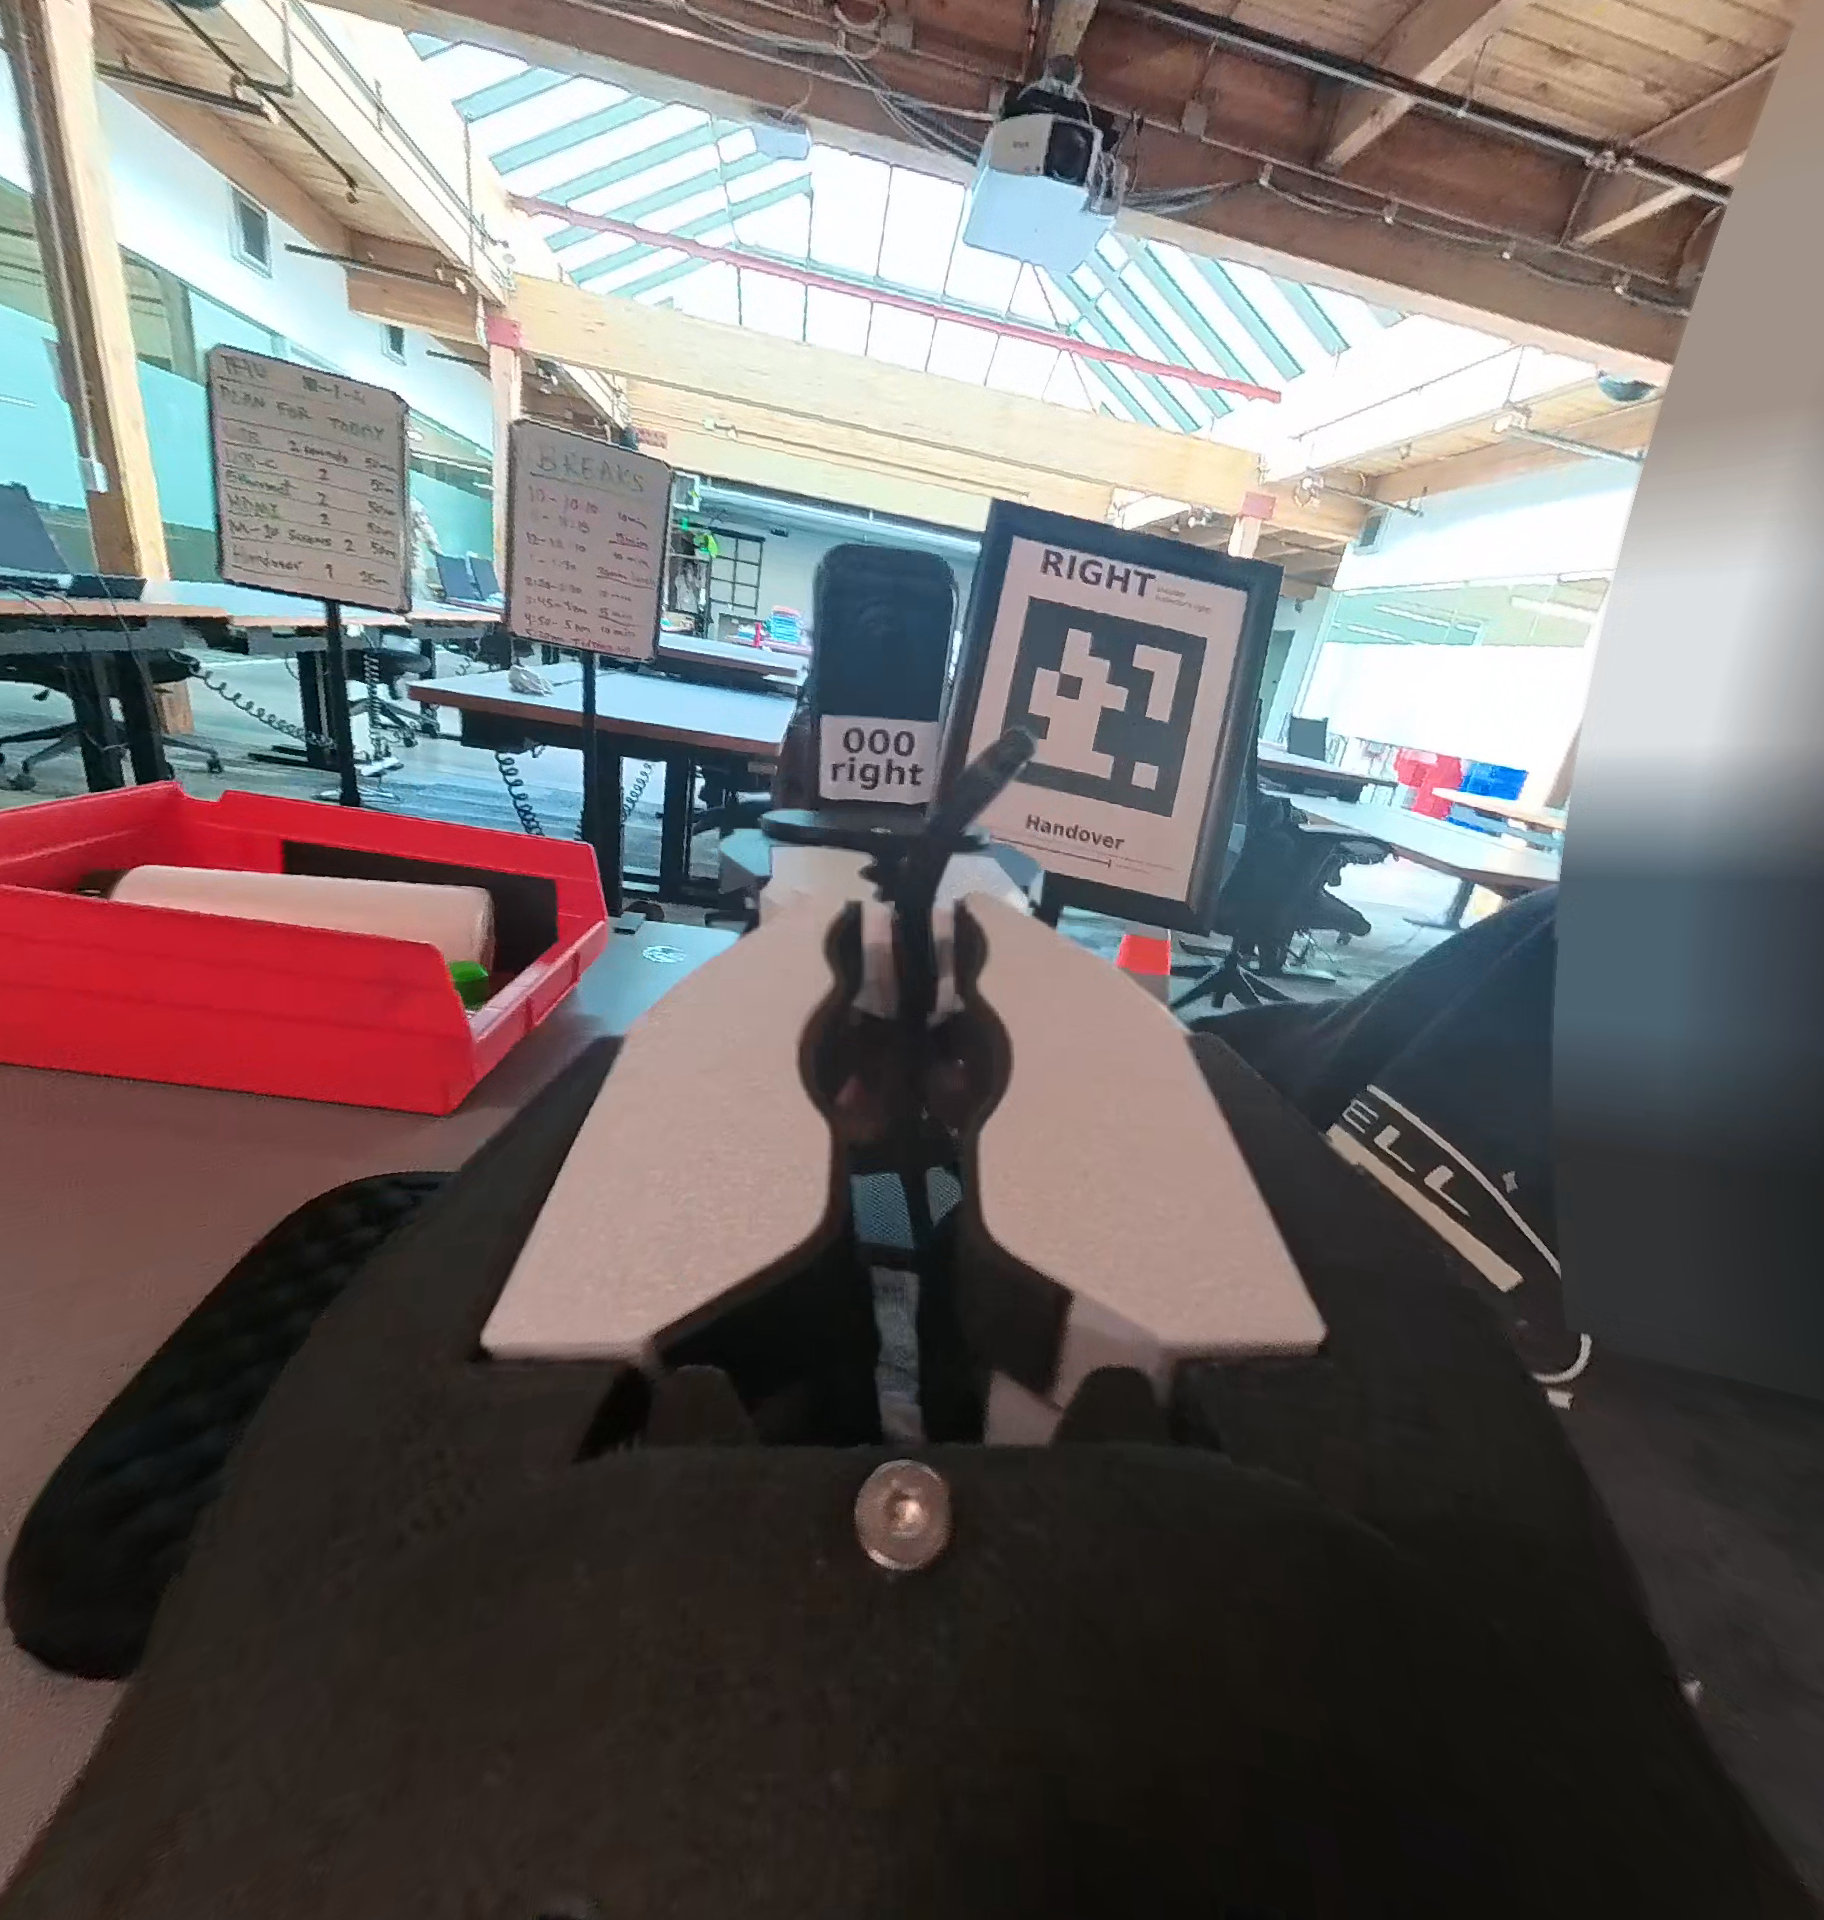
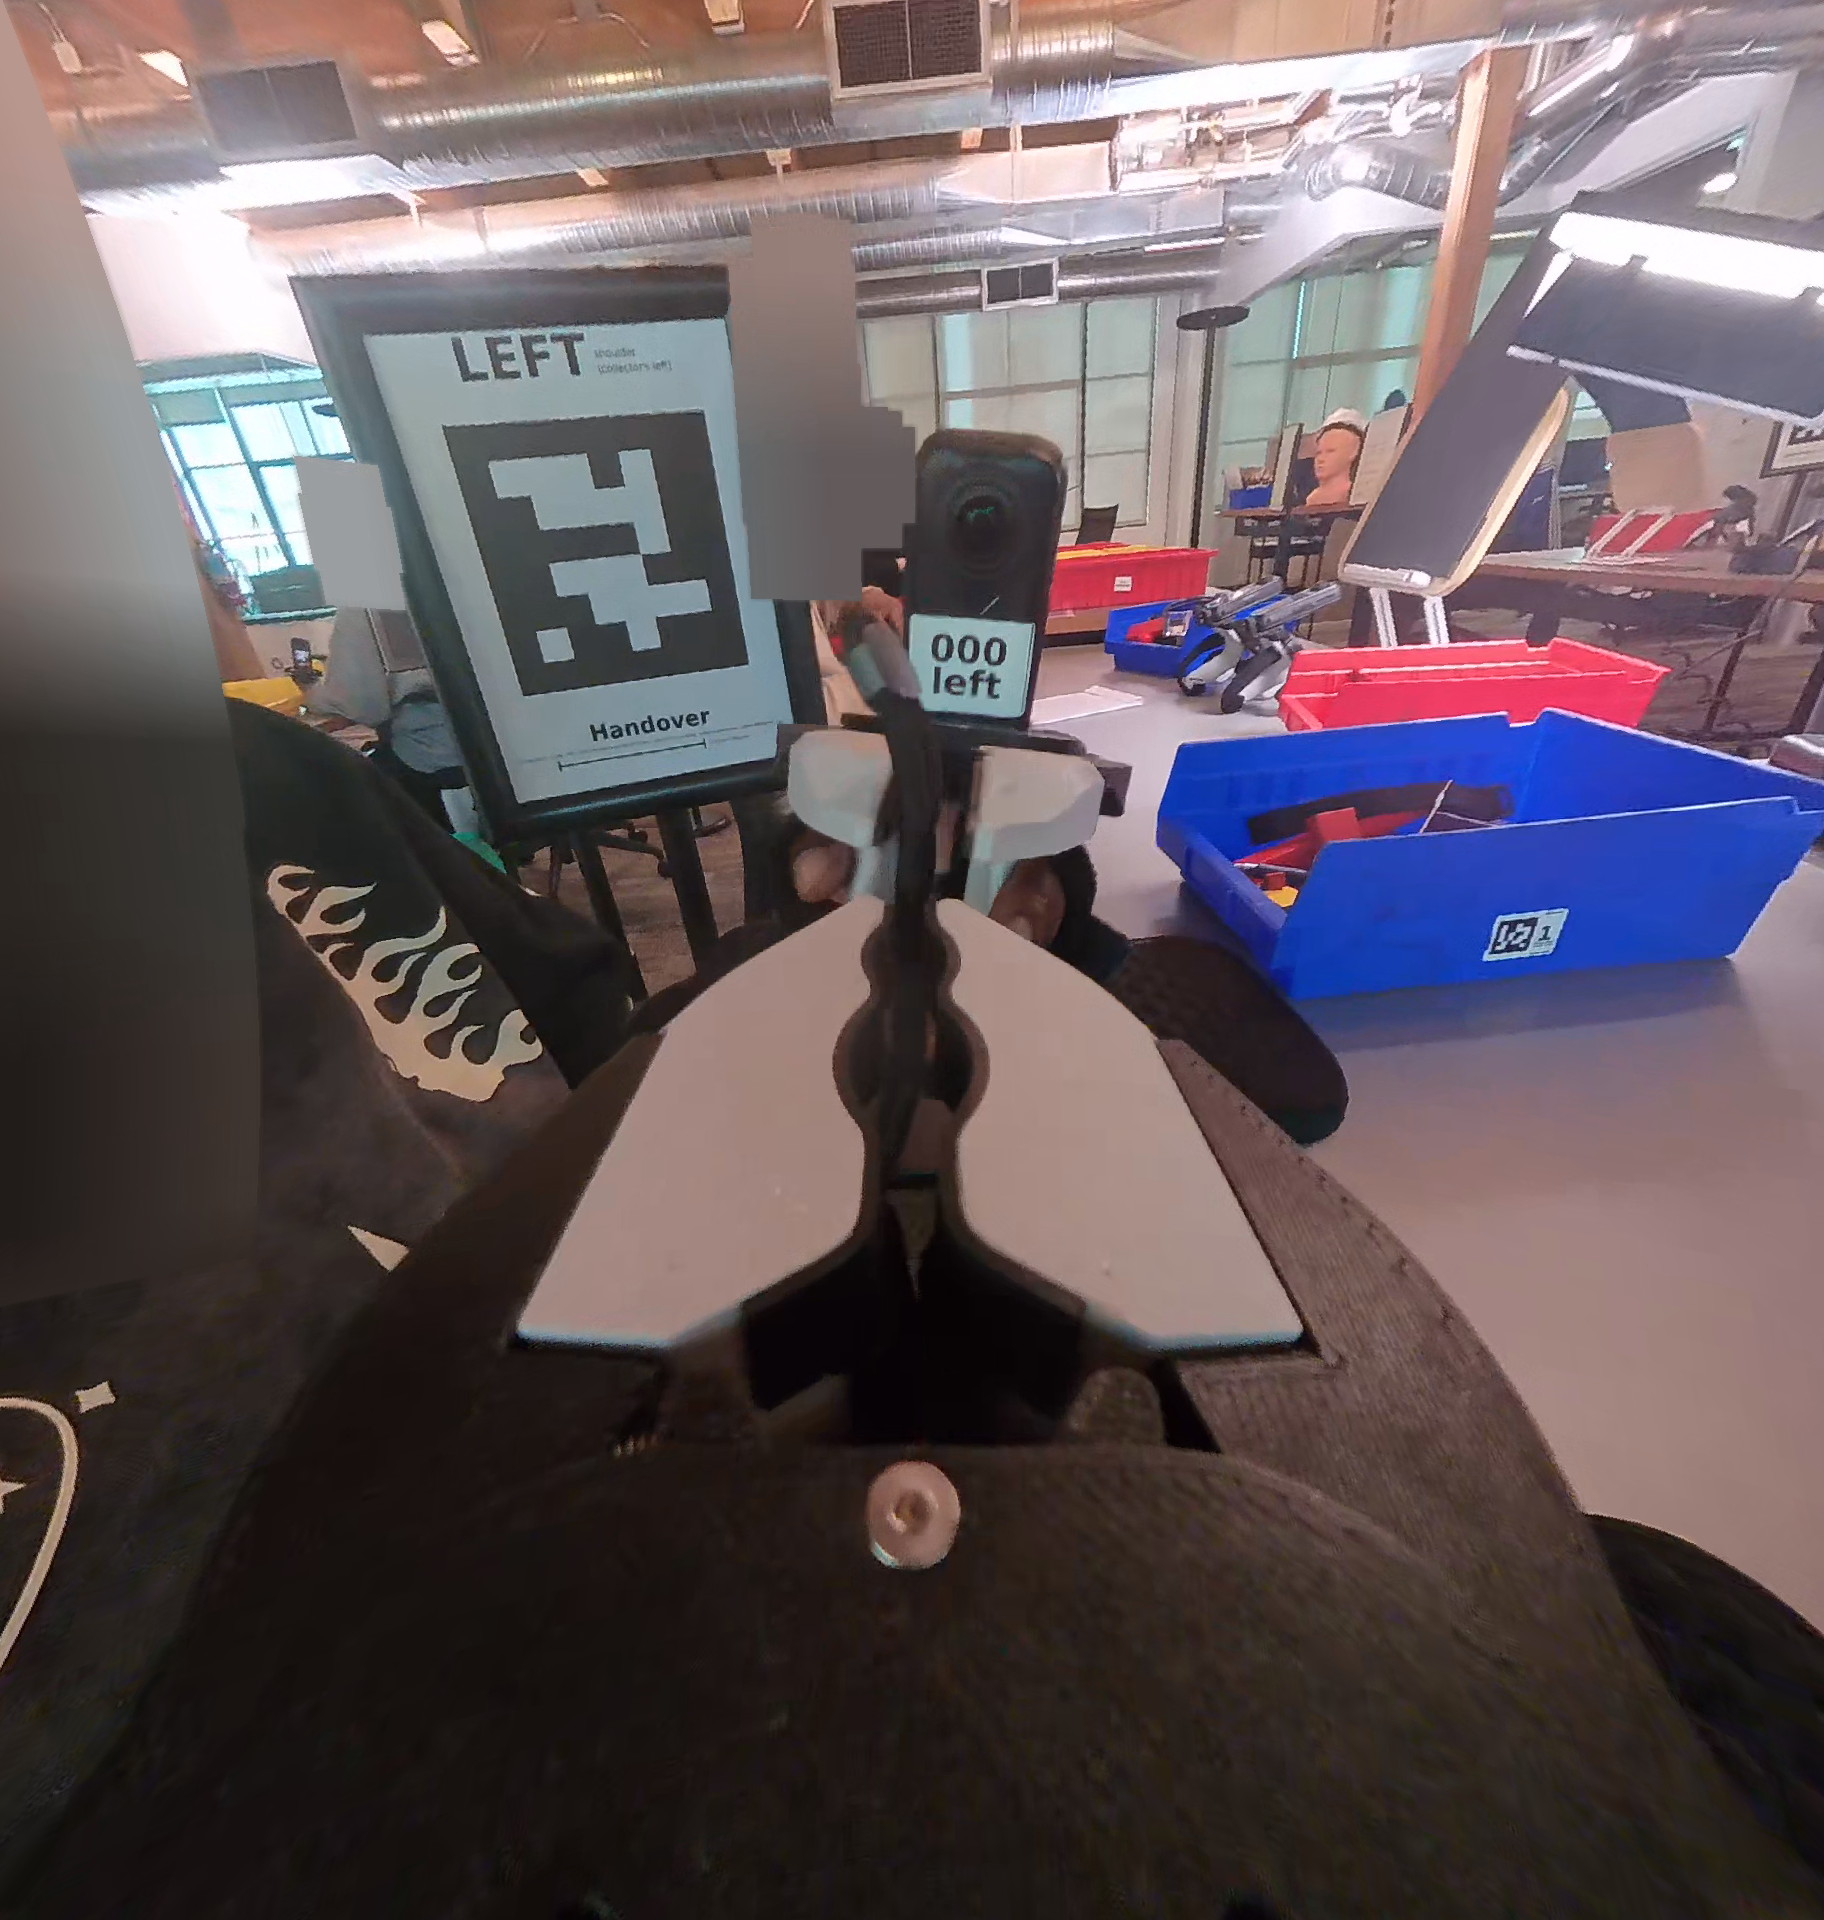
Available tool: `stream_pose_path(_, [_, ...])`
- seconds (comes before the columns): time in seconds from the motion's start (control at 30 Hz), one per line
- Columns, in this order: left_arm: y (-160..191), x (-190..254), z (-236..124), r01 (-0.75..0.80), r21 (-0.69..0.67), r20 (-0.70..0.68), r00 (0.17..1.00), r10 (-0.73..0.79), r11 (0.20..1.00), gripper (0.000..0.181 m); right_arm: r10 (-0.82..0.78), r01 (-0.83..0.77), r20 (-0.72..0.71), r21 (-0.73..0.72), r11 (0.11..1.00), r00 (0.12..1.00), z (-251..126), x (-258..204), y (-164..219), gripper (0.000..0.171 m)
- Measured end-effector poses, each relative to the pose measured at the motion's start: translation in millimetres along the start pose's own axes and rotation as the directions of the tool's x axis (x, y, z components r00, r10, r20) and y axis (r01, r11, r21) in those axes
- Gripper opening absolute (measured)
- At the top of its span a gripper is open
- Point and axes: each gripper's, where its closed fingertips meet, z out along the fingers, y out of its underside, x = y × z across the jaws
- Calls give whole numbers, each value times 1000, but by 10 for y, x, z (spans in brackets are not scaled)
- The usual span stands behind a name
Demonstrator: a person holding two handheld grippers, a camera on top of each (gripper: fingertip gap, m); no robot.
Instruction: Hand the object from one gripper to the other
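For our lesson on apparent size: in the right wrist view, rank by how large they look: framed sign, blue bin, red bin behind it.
1. Blue bin
2. Framed sign, close to it, so unsure
3. Red bin, smallest, though farther away and partly hidden

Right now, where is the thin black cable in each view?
Left wrist view: the thin black cable stands centre, between the left hand-held gripper fingers.
Right wrist view: centre, the cable runs up between both hand-held grippers.
Shared landmark: the person's black printed shirt.
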Motion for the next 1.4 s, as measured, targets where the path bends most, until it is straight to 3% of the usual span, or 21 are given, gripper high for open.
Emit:
stream_pose_path(0.13, [49, -70, -8, 17, -34, 32, 999, -16, 999, 30, 18, -13, -48, 94, 995, 999, -85, 76, -158, 4])
stream_pose_path(0.33, [214, -73, 85, 10, -115, 40, 999, -6, 993, 23, 13, -7, -48, 120, 993, 999, -108, 66, -202, 4])
stream_pose_path(0.5, [206, -58, 85, 11, -103, 24, 1000, -9, 995, 6, 10, -5, -46, 111, 994, 999, -76, 45, -185, 4])
stream_pose_path(0.7, [57, -40, 38, 51, -15, 4, 999, -51, 999, 4, 46, -37, -58, 147, 988, 997, -142, 105, -229, 16])
stream_pose_path(0.87, [-12, -76, 1, 73, 29, 15, 997, -73, 997, 4, 67, -66, -18, 58, 996, 998, -56, 82, -63, 22])
stream_pose_path(1.13, [-22, -52, 21, 85, 43, 1, 996, -85, 995, 5, 57, -57, 2, 31, 998, 998, 23, 44, 10, 5])
stream_pose_path(1.3, [-14, -152, -14, 64, 35, 64, 996, -66, 997, 26, 52, -51, -15, 70, 996, 999, -55, 66, -89, 4])
stream_pose_path(1.4, [111, -145, 11, 61, -48, 57, 997, -58, 997, 28, 48, -44, -35, 105, 993, 998, -114, 90, -165, 4])
